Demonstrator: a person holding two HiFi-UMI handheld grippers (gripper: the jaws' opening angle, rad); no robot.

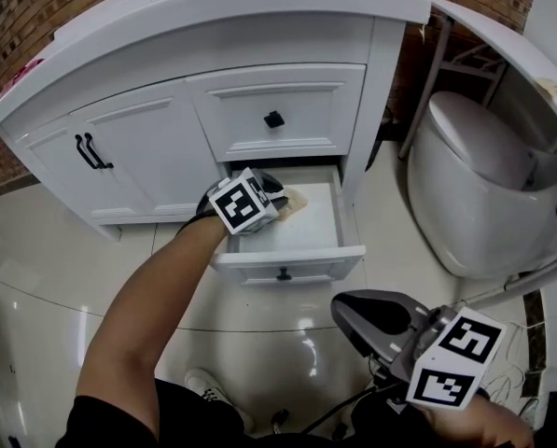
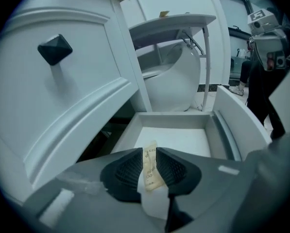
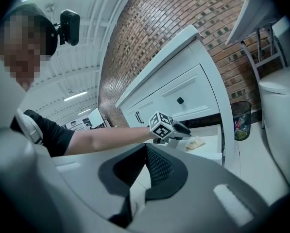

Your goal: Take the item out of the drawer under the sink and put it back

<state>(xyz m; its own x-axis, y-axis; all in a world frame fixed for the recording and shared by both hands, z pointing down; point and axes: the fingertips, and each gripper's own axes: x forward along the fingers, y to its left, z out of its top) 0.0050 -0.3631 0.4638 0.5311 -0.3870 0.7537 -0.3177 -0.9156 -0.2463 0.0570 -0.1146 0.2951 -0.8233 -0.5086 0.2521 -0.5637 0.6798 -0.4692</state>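
Note:
The bottom drawer (image 1: 343, 222) under the sink stands pulled open, and its white floor (image 2: 176, 141) is bare. My left gripper (image 1: 280, 197) hangs over the drawer's back left part, shut on a small beige packet (image 1: 295, 202). In the left gripper view the packet (image 2: 151, 174) is pinched upright between the two black pads (image 2: 131, 171), above the drawer. The right gripper view shows the same packet (image 3: 195, 142) held out from the left gripper (image 3: 179, 130). My right gripper (image 1: 345, 312) hangs back at the lower right, away from the drawer, shut with nothing in it (image 3: 144, 152).
Above the open drawer is a shut drawer with a black knob (image 1: 274, 119). Cabinet doors with black handles (image 1: 91, 151) are to the left. A white toilet (image 1: 483, 185) stands close on the right. A small bin (image 3: 240, 115) sits between cabinet and toilet. My shoe (image 1: 203, 382) rests on the glossy tiles.

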